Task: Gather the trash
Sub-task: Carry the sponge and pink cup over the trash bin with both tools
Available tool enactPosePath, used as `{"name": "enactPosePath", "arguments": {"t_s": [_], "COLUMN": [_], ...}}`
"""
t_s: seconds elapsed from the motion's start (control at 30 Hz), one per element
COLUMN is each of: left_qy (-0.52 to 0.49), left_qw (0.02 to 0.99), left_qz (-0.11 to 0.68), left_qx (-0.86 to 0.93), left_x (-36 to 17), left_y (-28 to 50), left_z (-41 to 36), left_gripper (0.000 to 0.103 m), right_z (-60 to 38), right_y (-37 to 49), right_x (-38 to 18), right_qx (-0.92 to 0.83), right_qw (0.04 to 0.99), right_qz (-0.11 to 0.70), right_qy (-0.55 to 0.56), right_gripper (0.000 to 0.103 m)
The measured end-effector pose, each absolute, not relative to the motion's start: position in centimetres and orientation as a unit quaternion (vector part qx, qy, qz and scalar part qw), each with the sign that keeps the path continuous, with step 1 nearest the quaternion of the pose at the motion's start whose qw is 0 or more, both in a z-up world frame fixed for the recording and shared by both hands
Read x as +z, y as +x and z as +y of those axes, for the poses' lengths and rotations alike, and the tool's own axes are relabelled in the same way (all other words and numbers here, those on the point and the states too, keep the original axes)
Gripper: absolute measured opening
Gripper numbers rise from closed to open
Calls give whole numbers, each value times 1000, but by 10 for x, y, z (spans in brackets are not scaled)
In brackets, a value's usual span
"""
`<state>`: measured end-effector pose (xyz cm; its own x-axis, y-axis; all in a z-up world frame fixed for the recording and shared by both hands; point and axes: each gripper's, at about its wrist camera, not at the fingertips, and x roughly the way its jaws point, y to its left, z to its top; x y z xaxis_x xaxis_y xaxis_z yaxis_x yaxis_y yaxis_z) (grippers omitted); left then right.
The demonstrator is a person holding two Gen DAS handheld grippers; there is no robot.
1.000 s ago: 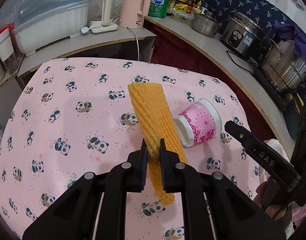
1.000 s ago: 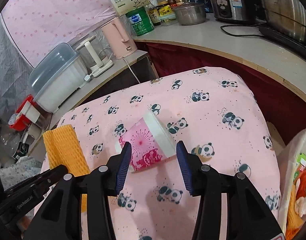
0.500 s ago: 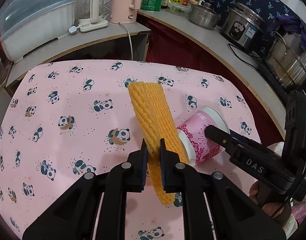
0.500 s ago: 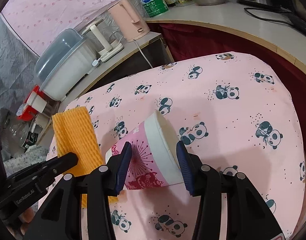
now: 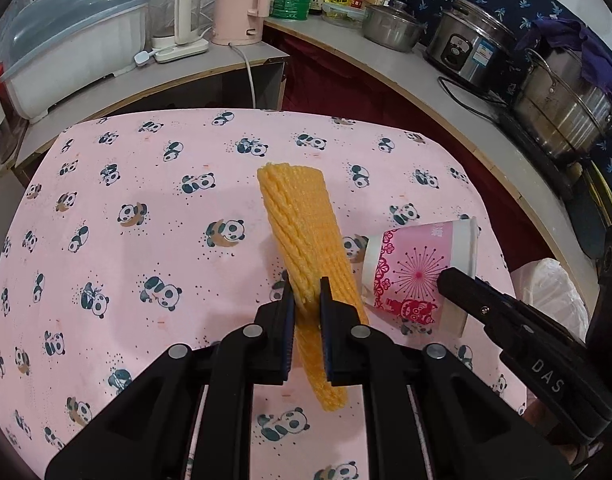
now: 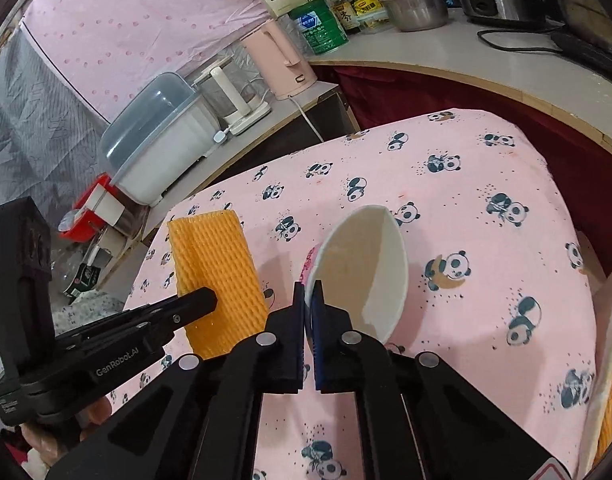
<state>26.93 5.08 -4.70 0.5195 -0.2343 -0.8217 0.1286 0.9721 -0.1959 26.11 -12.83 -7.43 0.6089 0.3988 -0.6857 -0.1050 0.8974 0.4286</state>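
A pink-and-white paper cup [image 6: 360, 276] with a red firework print is being pinched by its wall in the right hand-held gripper [image 6: 308, 300], whose jaws are closing tight on the rim, the cup's open mouth tilting up above the tabletop's pink panda-print cloth [image 6: 486, 280]. Just beside it, the left hand-held gripper [image 5: 307, 300] is clamping a flattened orange foam-net sleeve [image 5: 302, 240], holding it on edge over the same cloth. A pink electric kettle [image 5: 242, 4] is standing on the counter behind.

black grippers [image 5: 306, 308], blue pads [image 6: 317, 320], silver screws, "das" mark.
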Motion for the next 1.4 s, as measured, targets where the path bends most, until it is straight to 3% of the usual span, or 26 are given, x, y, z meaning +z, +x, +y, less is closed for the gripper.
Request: {"name": "enactPosePath", "arguments": {"t_s": [0.67,1.4], "left_qy": [20,84], "left_qw": [875,839], "left_qz": [428,421], "left_qx": [-224,-336], "left_x": [20,26], "left_y": [169,130], "left_z": [-92,-239], "left_gripper": [11,12], "right_z": [-251,-371], "right_y": [115,26], "right_x": [5,-8], "right_qx": [-12,-137], "right_qw": [926,916], "right_qz": [315,279], "right_qy": [207,252], "right_gripper": [4,4]}}
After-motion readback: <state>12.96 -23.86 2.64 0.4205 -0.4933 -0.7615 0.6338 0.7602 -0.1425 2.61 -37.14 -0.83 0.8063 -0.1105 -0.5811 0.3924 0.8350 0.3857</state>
